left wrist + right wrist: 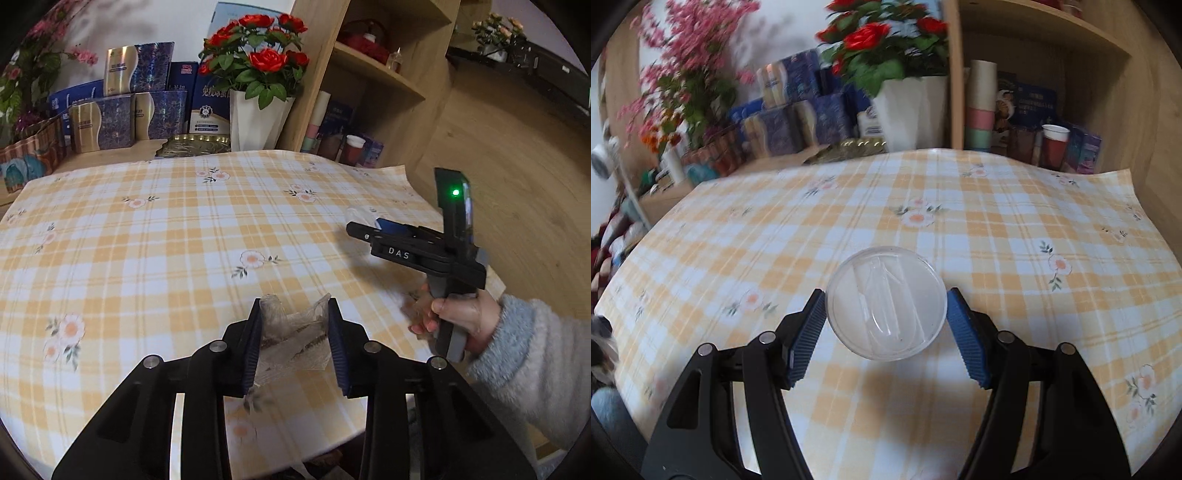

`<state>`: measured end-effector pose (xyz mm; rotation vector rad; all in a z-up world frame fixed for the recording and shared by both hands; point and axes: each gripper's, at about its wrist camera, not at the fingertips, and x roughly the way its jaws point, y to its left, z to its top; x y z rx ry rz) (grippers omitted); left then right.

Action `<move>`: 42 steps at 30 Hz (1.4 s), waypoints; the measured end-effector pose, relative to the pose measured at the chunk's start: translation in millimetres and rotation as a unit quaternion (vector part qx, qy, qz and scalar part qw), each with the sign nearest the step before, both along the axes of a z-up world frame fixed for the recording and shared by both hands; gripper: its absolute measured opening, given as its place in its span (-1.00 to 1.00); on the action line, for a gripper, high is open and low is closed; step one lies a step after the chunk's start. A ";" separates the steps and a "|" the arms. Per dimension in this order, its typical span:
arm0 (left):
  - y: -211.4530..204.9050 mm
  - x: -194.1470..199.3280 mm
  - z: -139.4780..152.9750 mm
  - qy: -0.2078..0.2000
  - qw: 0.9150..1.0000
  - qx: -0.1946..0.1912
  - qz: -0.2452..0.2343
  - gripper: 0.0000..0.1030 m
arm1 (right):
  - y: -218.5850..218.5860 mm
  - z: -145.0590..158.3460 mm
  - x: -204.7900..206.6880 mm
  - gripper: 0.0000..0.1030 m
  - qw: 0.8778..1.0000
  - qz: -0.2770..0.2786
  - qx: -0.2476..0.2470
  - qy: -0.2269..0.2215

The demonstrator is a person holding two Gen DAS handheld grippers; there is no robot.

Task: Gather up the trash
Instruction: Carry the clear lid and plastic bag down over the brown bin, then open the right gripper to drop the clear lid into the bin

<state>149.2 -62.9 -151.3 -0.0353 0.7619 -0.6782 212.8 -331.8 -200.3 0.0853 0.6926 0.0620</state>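
A crumpled clear plastic wrapper (291,339) hangs just above the checked yellow tablecloth (147,240), pinched between the pads of my left gripper (294,303), which is shut on it. In the right wrist view a clear round plastic lid (886,306) sits between the blue pads of my right gripper (886,293). Both pads touch its rim and it is held off the tablecloth (997,221). From the left wrist view the right gripper (354,229) shows side-on at the table's right edge, carried by a hand (461,317) in a grey fleecy sleeve.
A white vase of red roses (258,118) and stacked blue and gold boxes (122,122) line the far edge of the table. A wooden shelf unit (369,74) with paper cups (1054,146) stands at the back right. A woven basket (29,155) sits at the far left.
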 end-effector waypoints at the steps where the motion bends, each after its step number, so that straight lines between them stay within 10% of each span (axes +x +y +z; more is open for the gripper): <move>1: 7.9 -8.6 2.2 0.001 1.000 -0.009 -0.001 -0.37 | 3.4 4.7 -8.5 0.30 1.000 0.006 0.001 -0.004; 19: 75.7 -125.8 -20.8 0.014 1.000 -0.007 0.012 -0.37 | 93.6 -26.0 -218.8 0.30 0.995 0.068 0.050 0.048; 42: 88.5 -131.8 -57.5 0.071 0.996 -0.017 0.056 -0.36 | 152.2 -102.9 -215.2 0.31 0.975 0.126 -0.032 0.177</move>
